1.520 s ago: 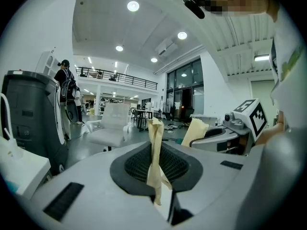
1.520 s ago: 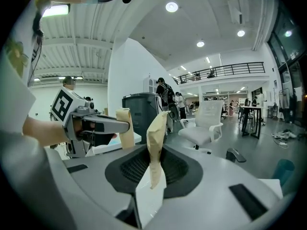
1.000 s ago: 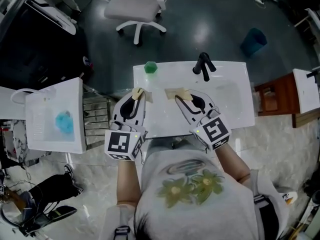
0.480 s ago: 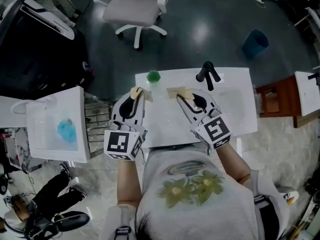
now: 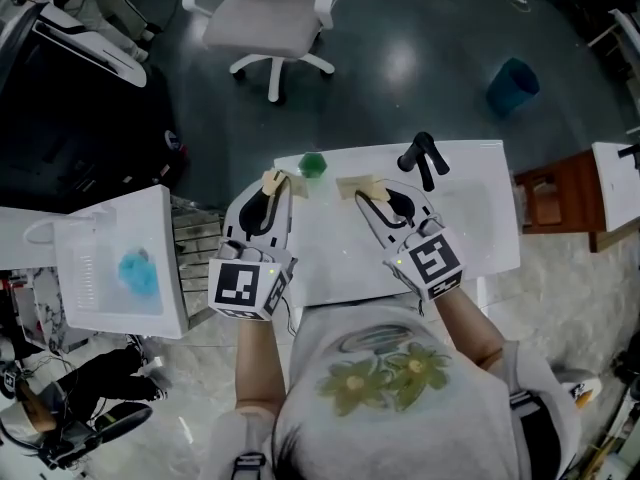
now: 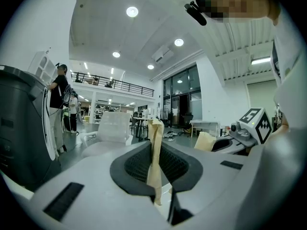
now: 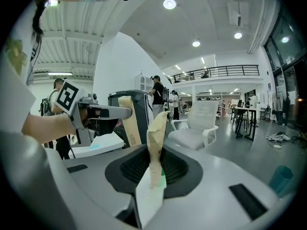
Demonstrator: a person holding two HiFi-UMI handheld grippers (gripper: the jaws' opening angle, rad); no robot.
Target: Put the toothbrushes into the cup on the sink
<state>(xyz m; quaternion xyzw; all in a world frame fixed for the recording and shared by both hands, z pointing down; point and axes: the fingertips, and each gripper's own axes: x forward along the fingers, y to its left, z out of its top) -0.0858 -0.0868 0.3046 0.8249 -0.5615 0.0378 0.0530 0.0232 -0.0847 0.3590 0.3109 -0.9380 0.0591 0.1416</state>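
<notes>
Head view: The person stands at the near edge of a white sink (image 5: 460,218), both forearms reaching forward from the body. The left forearm runs straight ahead. The right one angles slightly inward. The left gripper (image 5: 276,182) lies over the sink's left edge, its marker cube (image 5: 248,288) at the near end. The right gripper (image 5: 360,187) hangs over the middle of the sink and points toward the far side. The green cup (image 5: 313,164) stands on the far left corner of the sink, just beyond the left gripper's tips and to their right. The black faucet (image 5: 422,158) is on the far edge, right of the right gripper. A white office chair (image 5: 270,13) stands on the dark floor beyond, and a blue bin (image 5: 512,85) is off to the right.

Left gripper view: The left gripper (image 6: 154,124) is held nearly level. Its tan pads are pressed together into one strip, with nothing between them. The right gripper (image 6: 205,140) shows alongside on the right, and the office chair (image 6: 110,128) is ahead.

Right gripper view: The right gripper (image 7: 156,128) tips slightly downward. Its tan pads meet at the tips and pinch nothing. The left gripper (image 7: 127,114) sits parallel on the left, gripped by a hand (image 7: 45,123). The office chair (image 7: 201,121) is ahead, and the blue bin (image 7: 280,178) is low on the right.
</notes>
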